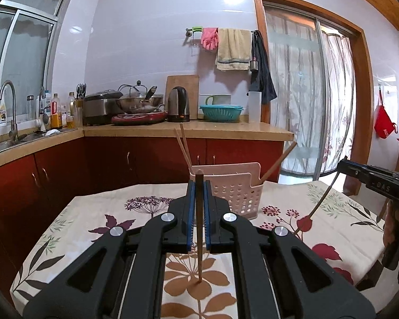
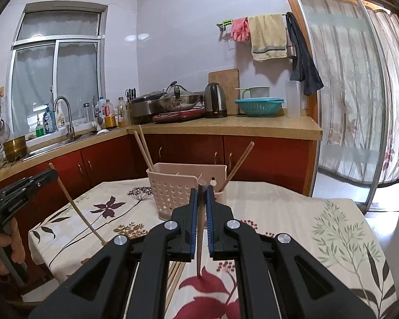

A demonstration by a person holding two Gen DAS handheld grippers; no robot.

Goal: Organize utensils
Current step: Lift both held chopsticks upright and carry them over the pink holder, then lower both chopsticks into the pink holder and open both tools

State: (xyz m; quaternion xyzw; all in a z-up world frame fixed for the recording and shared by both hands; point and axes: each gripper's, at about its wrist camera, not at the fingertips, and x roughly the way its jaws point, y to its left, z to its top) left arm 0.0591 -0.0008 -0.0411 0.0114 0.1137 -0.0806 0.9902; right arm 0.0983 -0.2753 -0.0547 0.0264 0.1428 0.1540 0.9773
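My left wrist camera looks along its fingers, slightly downward, across the table (image 1: pixel 93 212) at the pink holder (image 1: pixel 236 191). My right one faces likewise from further right; both share the kitchen counter (image 2: pixel 226 125).

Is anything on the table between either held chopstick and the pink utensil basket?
Nothing visible: only bare tablecloth lies between the left chopstick, the right chopstick and the pink basket.

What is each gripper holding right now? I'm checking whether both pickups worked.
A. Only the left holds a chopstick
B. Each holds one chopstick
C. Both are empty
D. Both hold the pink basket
B: the left gripper is clamped on a chopstick, and the right gripper is clamped on its own chopstick, short of the pink basket.
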